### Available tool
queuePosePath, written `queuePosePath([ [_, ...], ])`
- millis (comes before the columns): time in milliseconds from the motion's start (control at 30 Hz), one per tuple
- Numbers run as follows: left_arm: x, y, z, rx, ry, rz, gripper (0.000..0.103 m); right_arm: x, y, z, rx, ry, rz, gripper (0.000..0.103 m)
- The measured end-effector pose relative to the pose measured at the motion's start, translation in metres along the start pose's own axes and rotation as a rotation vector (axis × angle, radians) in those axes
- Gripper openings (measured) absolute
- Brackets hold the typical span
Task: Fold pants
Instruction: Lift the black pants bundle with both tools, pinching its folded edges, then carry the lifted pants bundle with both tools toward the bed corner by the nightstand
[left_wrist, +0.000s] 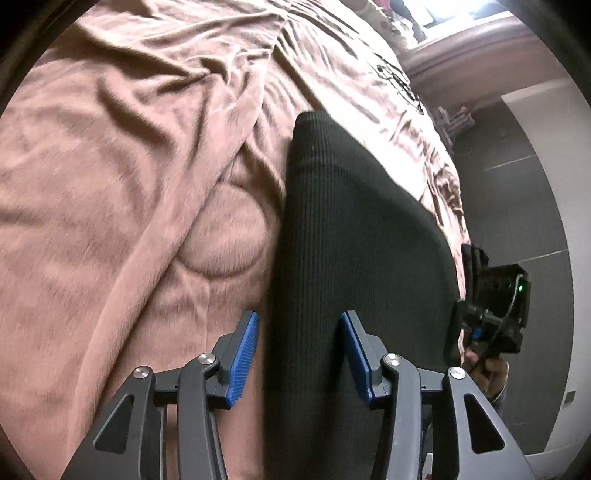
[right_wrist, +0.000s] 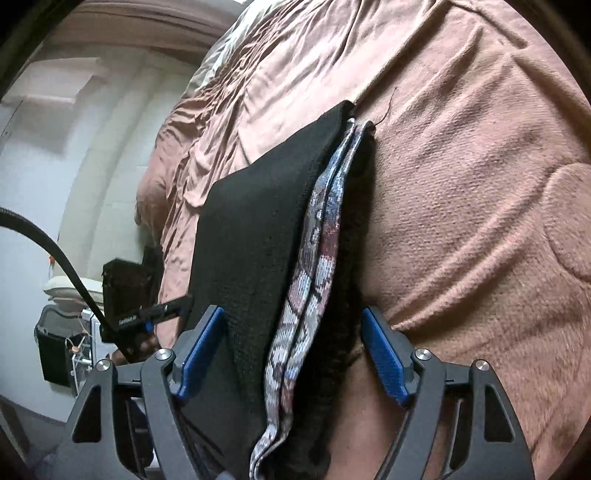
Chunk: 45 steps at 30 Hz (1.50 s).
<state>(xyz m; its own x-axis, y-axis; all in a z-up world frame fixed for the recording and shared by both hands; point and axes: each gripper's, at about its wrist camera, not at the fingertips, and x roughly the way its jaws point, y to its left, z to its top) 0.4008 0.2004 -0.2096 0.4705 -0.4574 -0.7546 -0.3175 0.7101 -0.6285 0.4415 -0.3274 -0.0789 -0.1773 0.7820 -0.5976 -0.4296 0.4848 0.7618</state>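
The black ribbed pants (left_wrist: 354, 236) lie folded on a pink blanket (left_wrist: 110, 184) near the bed's edge. My left gripper (left_wrist: 299, 325) is open, its blue pads (left_wrist: 243, 354) apart over the near end of the pants. In the right wrist view the pants (right_wrist: 251, 236) show a patterned waistband (right_wrist: 317, 236) between black layers. My right gripper (right_wrist: 293, 317) is open, with its blue pads (right_wrist: 384, 350) straddling the fabric without pinching it. The right gripper also shows in the left wrist view (left_wrist: 495, 314), beside the pants.
The pink blanket (right_wrist: 461, 184) is wrinkled, with a raised fold (left_wrist: 225, 236) left of the pants. The bed edge drops to a grey floor (left_wrist: 517, 192) on one side. A white wall (right_wrist: 55, 166) and a dark bin (right_wrist: 55, 347) stand beyond the bed.
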Motion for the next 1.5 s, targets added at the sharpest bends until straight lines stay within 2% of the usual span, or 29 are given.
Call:
queuePosePath([
  [133,0.004,0.005,0.016,-0.014,-0.012,-0.033,0.048,0.010,0.007,0.009,-0.016,0.012,-0.007,0.075],
  [233,0.009,0.002,0.027,-0.001,-0.020,-0.043,0.040,0.013,0.012,0.013,-0.032,0.010,-0.021,0.074],
  [267,0.010,0.000,0.030,0.005,-0.020,-0.042,0.037,0.013,0.013,0.014,-0.037,0.005,-0.028,0.070],
  [300,0.010,0.000,0.032,0.009,-0.022,-0.043,0.033,0.013,0.013,0.015,-0.042,-0.002,-0.041,0.060],
  [400,0.008,-0.003,0.038,0.015,-0.029,-0.052,0.023,0.004,0.018,0.015,-0.052,-0.034,-0.038,0.040],
  [500,0.004,-0.008,0.041,0.036,-0.044,-0.080,0.023,-0.011,0.035,0.009,-0.128,-0.079,-0.018,0.037],
  [567,0.005,-0.005,0.042,0.029,-0.035,-0.085,0.023,-0.014,0.039,0.006,-0.147,-0.070,-0.053,0.037],
  [633,0.008,-0.003,0.043,0.023,-0.026,-0.079,0.023,-0.011,0.034,0.005,-0.125,-0.049,-0.083,0.042],
  [700,0.008,0.000,0.043,0.018,-0.023,-0.083,0.023,-0.010,0.024,0.005,-0.079,-0.043,-0.093,0.065],
  [767,0.010,0.002,0.044,0.015,-0.022,-0.086,0.024,-0.009,0.018,0.005,-0.047,-0.050,-0.092,0.073],
  [967,0.019,0.001,0.053,0.030,-0.010,-0.084,0.024,0.002,0.014,0.011,-0.018,-0.030,0.011,0.073],
  [1133,0.024,0.004,0.060,0.018,-0.013,-0.108,0.024,0.012,0.013,0.017,-0.052,-0.019,0.022,0.073],
  [1167,0.026,0.003,0.062,0.019,-0.015,-0.111,0.024,0.013,0.014,0.019,-0.057,-0.018,0.022,0.072],
  [1233,0.027,0.002,0.063,0.018,-0.017,-0.107,0.023,0.013,0.014,0.021,-0.064,-0.017,-0.007,0.057],
  [1300,0.025,-0.001,0.064,0.019,-0.029,-0.101,0.017,0.009,0.011,0.021,-0.055,-0.020,0.003,0.035],
  [1400,0.017,-0.010,0.061,0.043,-0.050,-0.089,0.012,0.000,0.025,0.015,-0.107,-0.051,-0.041,0.031],
  [1500,0.006,-0.018,0.057,0.052,-0.078,-0.098,0.011,-0.005,0.043,0.008,-0.154,-0.081,-0.089,0.029],
])
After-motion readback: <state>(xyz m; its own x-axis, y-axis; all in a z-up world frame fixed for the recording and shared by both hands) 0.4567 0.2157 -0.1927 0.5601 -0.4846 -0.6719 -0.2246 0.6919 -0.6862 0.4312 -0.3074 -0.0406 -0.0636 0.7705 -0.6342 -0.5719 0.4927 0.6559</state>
